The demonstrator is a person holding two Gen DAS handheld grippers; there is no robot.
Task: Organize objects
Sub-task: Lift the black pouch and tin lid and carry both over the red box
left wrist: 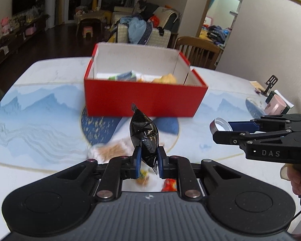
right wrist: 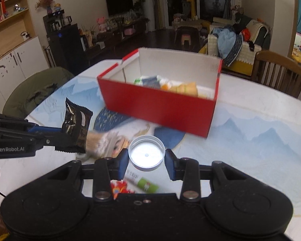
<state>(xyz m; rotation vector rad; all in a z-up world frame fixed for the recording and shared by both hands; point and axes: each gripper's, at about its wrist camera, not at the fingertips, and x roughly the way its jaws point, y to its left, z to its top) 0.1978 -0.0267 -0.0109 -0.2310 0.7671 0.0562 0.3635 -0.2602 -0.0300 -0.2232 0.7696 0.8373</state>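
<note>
A red box (left wrist: 144,98) with a white inside stands open on the table, also in the right wrist view (right wrist: 160,106). Several snack packets lie inside it. My left gripper (left wrist: 148,160) is shut on a black snack packet (left wrist: 144,134) and holds it above the table, in front of the box; the right wrist view shows the packet (right wrist: 76,124) too. My right gripper (right wrist: 146,160) is shut on a white jar lid (right wrist: 146,155), held above the table to the right of the left gripper (left wrist: 220,128).
On the table below the grippers lie a printed card with a figure (right wrist: 112,142), a green packet (right wrist: 147,184) and a red packet (right wrist: 120,188). A pink object (left wrist: 275,106) and a phone stand (left wrist: 271,84) sit at the right edge. Wooden chair (left wrist: 196,50) behind.
</note>
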